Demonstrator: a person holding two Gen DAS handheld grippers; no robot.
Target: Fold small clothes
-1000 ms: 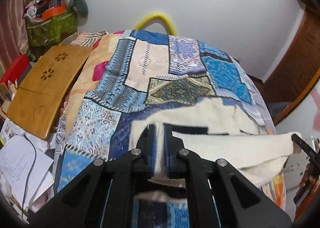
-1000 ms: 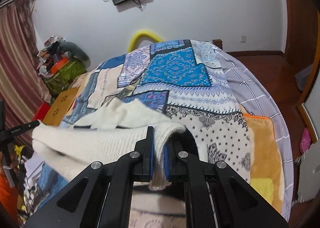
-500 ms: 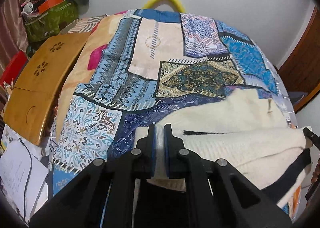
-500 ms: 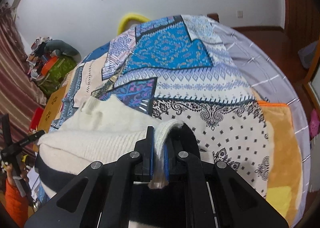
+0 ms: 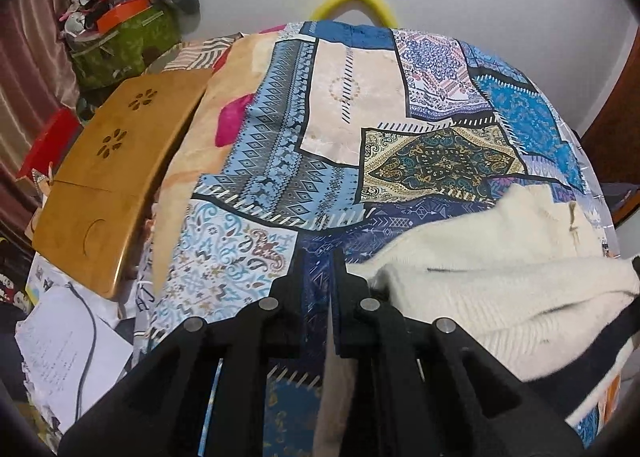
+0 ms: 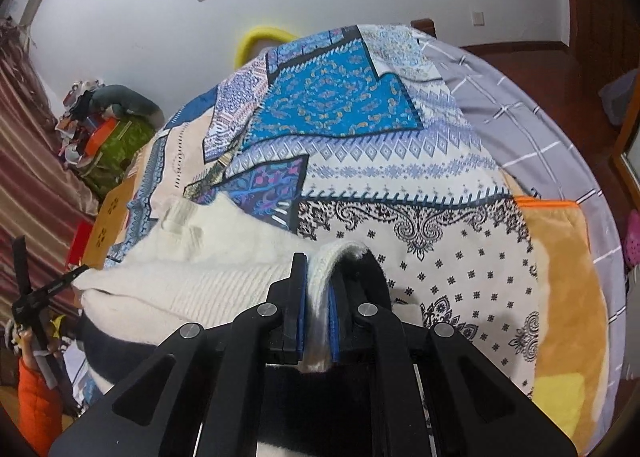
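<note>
Quilt (image 5: 280, 177): patchwork, spread flat over the bed, serves as work surface.

Sweater (image 6: 192, 269): cream knit with a dark part. It lies bunched on the near part of the quilt, one edge lifted. Judged soft, limp and light. It should sag between grip points, and the knit will stretch if pulled. Best taken at hem or shoulder corners, both layers pinched, then laid down slack.

Right gripper (image 6: 318, 297): jaws narrow, clamped on a cream ribbed edge.

Left gripper (image 5: 318, 277): jaws nearly together, quilt visible between the tips and the sweater beside its right finger. A pale strip sits lower in the gap; cannot tell if it is pinched.
</note>
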